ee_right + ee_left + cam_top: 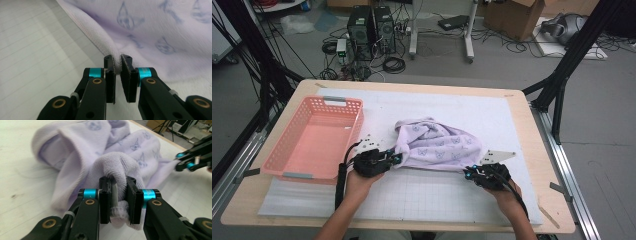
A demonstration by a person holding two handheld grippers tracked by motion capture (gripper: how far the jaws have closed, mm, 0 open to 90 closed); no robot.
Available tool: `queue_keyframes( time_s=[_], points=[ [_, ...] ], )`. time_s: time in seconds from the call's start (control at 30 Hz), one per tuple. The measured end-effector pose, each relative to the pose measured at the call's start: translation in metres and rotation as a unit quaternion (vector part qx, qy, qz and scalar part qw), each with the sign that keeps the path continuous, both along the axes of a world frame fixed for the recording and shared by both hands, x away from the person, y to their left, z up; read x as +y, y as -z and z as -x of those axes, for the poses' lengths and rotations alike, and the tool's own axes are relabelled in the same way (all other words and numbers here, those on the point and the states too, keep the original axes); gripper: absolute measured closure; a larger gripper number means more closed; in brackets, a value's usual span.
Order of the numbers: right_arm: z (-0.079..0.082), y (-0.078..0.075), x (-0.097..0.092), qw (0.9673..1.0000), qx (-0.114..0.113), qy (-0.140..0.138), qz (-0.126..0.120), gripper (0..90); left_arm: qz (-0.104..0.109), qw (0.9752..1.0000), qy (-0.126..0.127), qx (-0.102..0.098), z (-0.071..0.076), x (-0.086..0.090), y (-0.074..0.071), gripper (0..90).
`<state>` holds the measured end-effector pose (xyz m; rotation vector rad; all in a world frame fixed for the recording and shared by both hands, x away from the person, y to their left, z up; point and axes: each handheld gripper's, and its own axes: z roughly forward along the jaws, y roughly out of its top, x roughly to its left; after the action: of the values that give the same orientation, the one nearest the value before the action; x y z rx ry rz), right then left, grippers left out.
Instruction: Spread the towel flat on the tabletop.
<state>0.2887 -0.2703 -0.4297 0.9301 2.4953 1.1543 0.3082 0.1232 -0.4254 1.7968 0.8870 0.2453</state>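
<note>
Currently lilac towel (437,145) with a small blue print, bunched in a heap mid-worktop on the white gridded mat (422,195), just right of the pink basket (287,165). Left gripper (396,159) at the towel's left end: fingers (132,200) clamped on a thick rolled fold of fabric, hem bulging out below the pads. Right gripper (468,173) at the towel's lower right corner: fingers (127,75) nearly together, pinching the thin stitched edge, visible as a sliver between the pads. Towel stretched low between the two grips, rest of it crumpled behind. Basket sitting at the worktop's (522,100) left side, apart from both hands. Cables trailing back along both forearms.
</note>
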Motion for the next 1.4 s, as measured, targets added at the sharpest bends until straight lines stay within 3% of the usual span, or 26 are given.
queue_keyframes(
  time_s=[0.1, 0.23, 0.3, 0.4, 0.47, 0.5, 0.6, 0.67, 0.7, 0.8, 1.0, 1.13, 1.2, 1.27, 1.33, 1.4],
  points=[
    [0.010, -0.005, -0.005, 0.9997, 0.000, -0.025, 0.003, 82.6, -0.010, 0.9999, 0.011, 0.009, 0.004, 0.004, 0.003, 75.2],
    [0.025, -0.008, -0.010, 0.9987, 0.003, -0.041, 0.031, 82.5, -0.025, 0.9991, 0.018, 0.027, 0.010, 0.007, 0.009, 72.7],
    [0.031, -0.008, -0.015, 0.9980, 0.004, -0.044, 0.046, 82.5, -0.036, 0.9988, 0.009, 0.033, 0.010, 0.011, 0.012, 72.4],
    [0.038, -0.008, -0.024, 0.9972, 0.013, -0.042, 0.061, 81.5, -0.033, 0.9989, -0.003, 0.033, 0.009, 0.018, 0.012, 69.6],
    [0.040, -0.009, -0.031, 0.9974, 0.019, -0.044, 0.052, 76.0, -0.028, 0.9991, -0.009, 0.029, 0.008, 0.019, 0.011, 65.1],
    [0.040, -0.011, -0.035, 0.9982, 0.017, -0.043, 0.038, 68.9, -0.023, 0.9993, -0.009, 0.028, 0.008, 0.019, 0.010, 61.2],
    [0.038, -0.017, -0.049, 0.9986, 0.007, -0.016, -0.049, 61.0, -0.007, 0.9996, -0.003, 0.026, 0.009, 0.012, 0.007, 51.8],
    [0.034, -0.018, -0.055, 0.9966, -0.005, 0.025, -0.078, 59.6, -0.002, 0.9995, 0.008, 0.030, 0.008, 0.005, 0.007, 46.0],
    [0.032, -0.017, -0.056, 0.9959, -0.011, 0.049, -0.076, 59.0, -0.007, 0.9995, 0.011, 0.030, 0.007, 0.001, 0.006, 44.2],
    [0.023, -0.007, -0.053, 0.9931, -0.013, 0.110, -0.038, 56.2, -0.016, 0.9992, 0.011, 0.036, 0.001, -0.010, 0.009, 39.8],
    [0.003, 0.011, -0.040, 0.9879, -0.001, 0.155, -0.008, 47.0, -0.016, 0.9985, 0.009, 0.053, -0.009, -0.030, 0.020, 36.2],
    [-0.007, 0.018, -0.031, 0.9861, 0.011, 0.166, -0.005, 46.8, -0.043, 0.9972, 0.019, 0.058, -0.011, -0.043, 0.027, 38.5],
    [-0.009, 0.018, -0.022, 0.9862, 0.005, 0.165, 0.005, 46.6, -0.058, 0.9968, 0.023, 0.049, -0.011, -0.045, 0.026, 49.0],
    [-0.012, 0.018, -0.015, 0.9864, 0.006, 0.164, 0.002, 47.6, -0.068, 0.9967, 0.026, 0.035, -0.010, -0.042, 0.024, 70.5],
    [-0.013, 0.017, -0.009, 0.9874, 0.003, 0.158, -0.002, 49.2, -0.068, 0.9972, 0.009, 0.032, -0.010, -0.034, 0.021, 78.1],
    [-0.012, 0.016, -0.006, 0.9884, -0.001, 0.152, -0.007, 48.4, -0.061, 0.9977, -0.010, 0.025, -0.010, -0.024, 0.018, 79.3]
  ],
)
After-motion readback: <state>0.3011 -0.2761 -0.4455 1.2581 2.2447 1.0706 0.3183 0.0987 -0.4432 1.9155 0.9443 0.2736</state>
